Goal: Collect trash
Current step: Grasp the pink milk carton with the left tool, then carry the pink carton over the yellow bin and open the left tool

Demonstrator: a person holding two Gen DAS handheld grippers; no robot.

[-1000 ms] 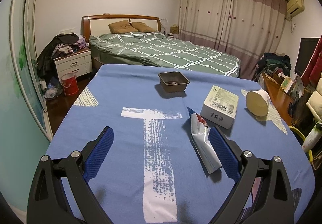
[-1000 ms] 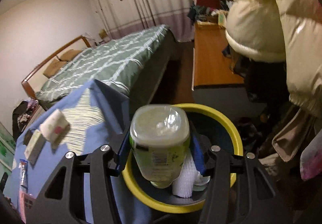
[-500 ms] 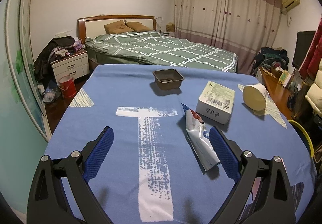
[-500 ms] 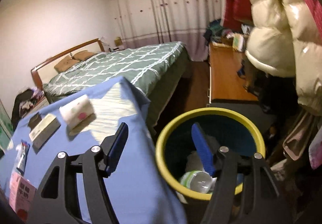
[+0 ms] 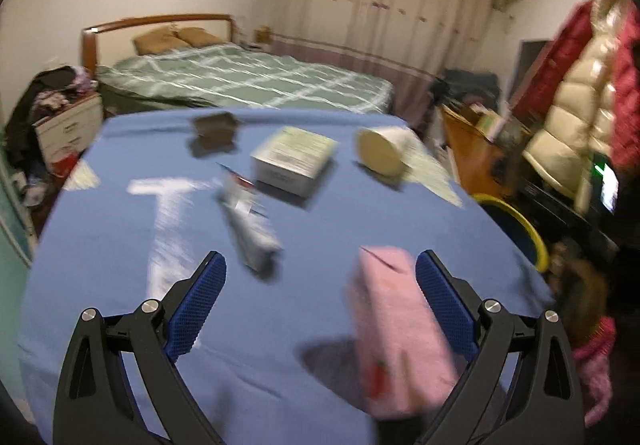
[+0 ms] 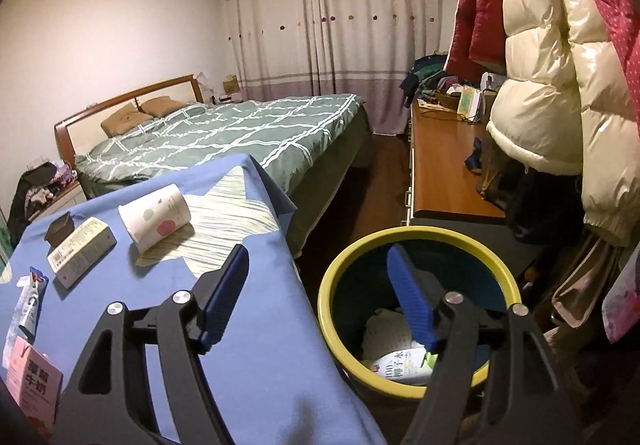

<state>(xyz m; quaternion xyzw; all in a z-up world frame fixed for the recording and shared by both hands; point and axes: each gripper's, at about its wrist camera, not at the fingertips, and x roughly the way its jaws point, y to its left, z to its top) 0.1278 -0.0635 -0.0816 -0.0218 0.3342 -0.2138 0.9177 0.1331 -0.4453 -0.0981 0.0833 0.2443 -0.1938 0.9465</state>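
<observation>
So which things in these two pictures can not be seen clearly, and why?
- Snack wrapper, left wrist view: motion blur makes its print unreadable.
- Pink milk carton, right wrist view: cut off by the picture's lower left edge.
- Bottle in the yellow-rimmed trash bin, right wrist view: partly hidden by the right gripper, whose jaws have just been opening, nothing between them.
- Brown tray, right wrist view: too small; inside hidden.

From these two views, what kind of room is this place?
Most likely a home bedroom. A bed with a green checked cover and pillows stands by long curtains, and padded coats hang at the right. A table with a blue cloth holds trash, with a yellow-rimmed bin beside it.
</observation>
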